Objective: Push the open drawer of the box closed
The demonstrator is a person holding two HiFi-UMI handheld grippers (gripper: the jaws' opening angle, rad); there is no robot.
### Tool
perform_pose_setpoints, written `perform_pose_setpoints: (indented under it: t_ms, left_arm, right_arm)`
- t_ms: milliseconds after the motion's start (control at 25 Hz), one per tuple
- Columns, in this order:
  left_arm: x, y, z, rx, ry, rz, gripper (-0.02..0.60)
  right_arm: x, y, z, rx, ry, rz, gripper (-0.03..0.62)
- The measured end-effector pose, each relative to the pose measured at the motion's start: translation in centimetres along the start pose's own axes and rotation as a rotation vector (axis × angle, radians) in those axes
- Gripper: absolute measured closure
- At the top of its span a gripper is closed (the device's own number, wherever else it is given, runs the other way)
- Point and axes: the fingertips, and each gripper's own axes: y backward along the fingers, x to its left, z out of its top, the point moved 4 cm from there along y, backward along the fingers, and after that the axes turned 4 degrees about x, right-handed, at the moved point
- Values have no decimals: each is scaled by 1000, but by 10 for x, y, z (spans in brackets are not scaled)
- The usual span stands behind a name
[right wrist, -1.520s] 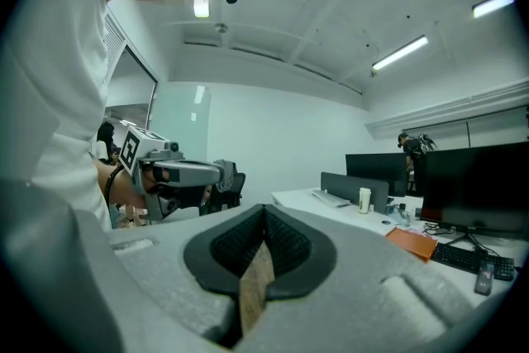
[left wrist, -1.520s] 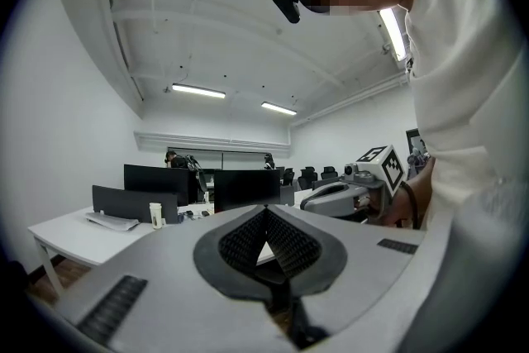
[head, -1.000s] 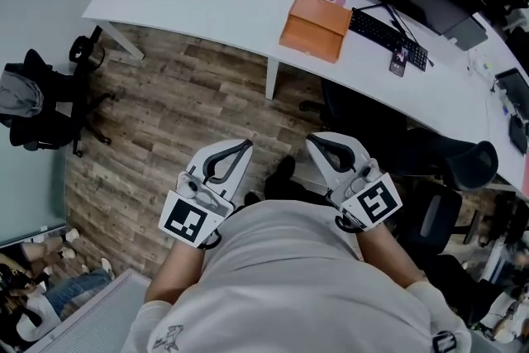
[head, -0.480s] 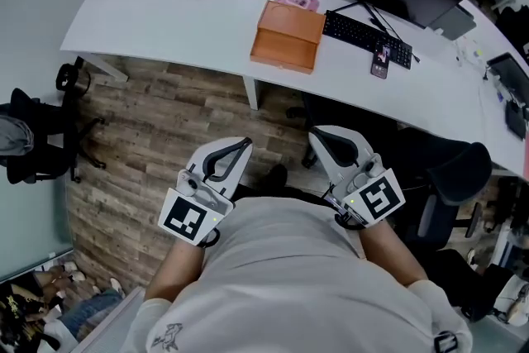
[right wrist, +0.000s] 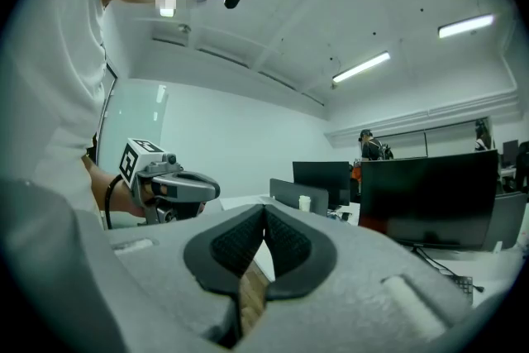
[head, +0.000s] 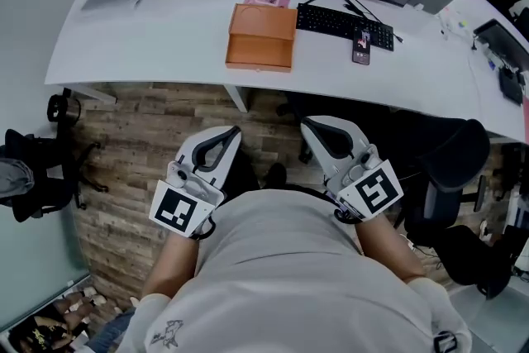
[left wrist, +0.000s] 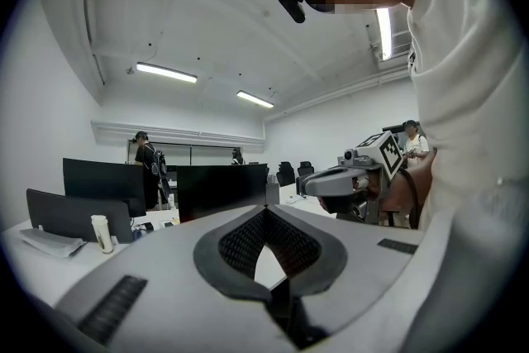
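Where the box [head: 261, 37] rests, white desk [head: 140, 45], floorboards [head: 136, 136]

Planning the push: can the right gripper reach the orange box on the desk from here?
Probably not yet. The right gripper hangs by the person's torso, short of the desk edge; the orange box sits beyond. Nothing blocks the path.

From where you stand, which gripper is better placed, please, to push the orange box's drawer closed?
Left, probably, by a little. The left gripper lines up with the orange box; the right gripper aims just past its right edge. Both are shut and empty.
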Motion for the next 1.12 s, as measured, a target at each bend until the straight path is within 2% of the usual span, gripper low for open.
perform_pose_setpoints:
  t_ms: [280, 560, 640, 840, 960, 1120]
  left_arm:
    - [22, -26, -1, 23, -11, -59, 583]
    - [50, -53, -7, 45, -7, -124, 583]
    - [58, -61, -11, 54, -3, -145, 583]
    - [83, -80, -21, 64, 20, -194, 583]
    - [102, -90, -26, 59, 24, -241, 583]
    - [136, -100, -26, 60, 24, -263, 583]
  right_arm:
    - [-22, -11, 2, -13, -12, -55, 591]
    - [-42, -32, -12, 44, -72, -93, 591]
    - [-49, -40, -16, 56, -55, -102, 591]
    - [-60, -66, -29, 94, -113, -127, 591]
    - [-69, -88, -36, 115, -104, -143, 591]
    - [-77, -123, -29, 139, -132, -148, 591]
